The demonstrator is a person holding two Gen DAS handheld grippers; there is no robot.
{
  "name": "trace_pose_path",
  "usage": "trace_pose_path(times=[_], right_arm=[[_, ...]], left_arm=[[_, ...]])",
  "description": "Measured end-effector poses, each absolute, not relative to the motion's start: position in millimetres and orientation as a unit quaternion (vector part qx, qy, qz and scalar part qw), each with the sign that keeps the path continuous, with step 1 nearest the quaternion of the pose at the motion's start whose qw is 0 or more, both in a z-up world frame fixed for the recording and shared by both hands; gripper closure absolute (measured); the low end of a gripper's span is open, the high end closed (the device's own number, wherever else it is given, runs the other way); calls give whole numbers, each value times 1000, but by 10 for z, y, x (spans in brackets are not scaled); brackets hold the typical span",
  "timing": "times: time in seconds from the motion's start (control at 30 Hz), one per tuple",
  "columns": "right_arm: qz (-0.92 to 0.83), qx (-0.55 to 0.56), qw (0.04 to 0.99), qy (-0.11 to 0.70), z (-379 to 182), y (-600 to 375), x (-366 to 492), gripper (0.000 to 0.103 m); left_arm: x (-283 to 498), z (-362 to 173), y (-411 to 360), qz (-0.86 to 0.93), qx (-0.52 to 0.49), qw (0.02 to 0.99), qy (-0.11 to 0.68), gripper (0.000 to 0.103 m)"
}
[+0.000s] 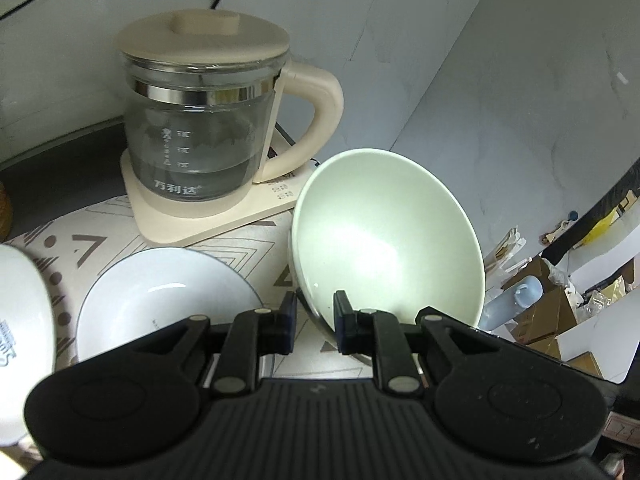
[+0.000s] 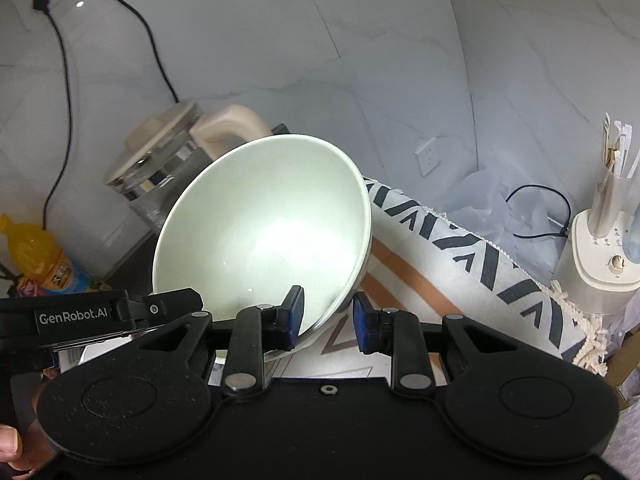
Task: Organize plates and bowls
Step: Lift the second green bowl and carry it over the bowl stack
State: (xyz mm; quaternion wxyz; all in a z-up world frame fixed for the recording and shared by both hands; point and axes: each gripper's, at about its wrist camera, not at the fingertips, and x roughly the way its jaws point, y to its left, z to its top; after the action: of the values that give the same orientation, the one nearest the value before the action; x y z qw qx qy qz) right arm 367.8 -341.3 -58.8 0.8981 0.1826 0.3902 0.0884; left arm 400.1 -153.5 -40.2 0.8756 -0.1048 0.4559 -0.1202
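The pale green bowl (image 1: 384, 236) is lifted and tilted, its hollow facing both cameras, held between the two grippers; the left gripper (image 1: 315, 322) is clamped on the bowl's rim at the lower left edge, one pad inside the rim and the other outside; the right gripper (image 2: 329, 316) is clamped on the opposite edge of the same bowl (image 2: 264, 228), its left pad inside the hollow and its right pad against the outer wall; in the right wrist view the left gripper shows as a black body at the left edge, marked GenRobot.AI; below the bowl lies a patterned mat (image 1: 240, 240) with a white plate (image 1: 168, 300) resting on it, apart from the bowl; a white bowl (image 1: 22, 312) with printed lettering sits at the far left edge; behind stands a glass kettle (image 1: 200, 120) with a cream lid and handle on its cream base.
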Motion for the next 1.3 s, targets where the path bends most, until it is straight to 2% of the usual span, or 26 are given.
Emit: trace_pose_path(times=[0.5,1.3], right_arm=[[115,163,908,368,-340,-3444,3136,77],[158,149,897,384,-395,-3147,2453,76]], left_arm=[[3365,-165,-1491,-100,-124,888,432,86],[2464,-188,-1191,-43,-143,884,443,86]])
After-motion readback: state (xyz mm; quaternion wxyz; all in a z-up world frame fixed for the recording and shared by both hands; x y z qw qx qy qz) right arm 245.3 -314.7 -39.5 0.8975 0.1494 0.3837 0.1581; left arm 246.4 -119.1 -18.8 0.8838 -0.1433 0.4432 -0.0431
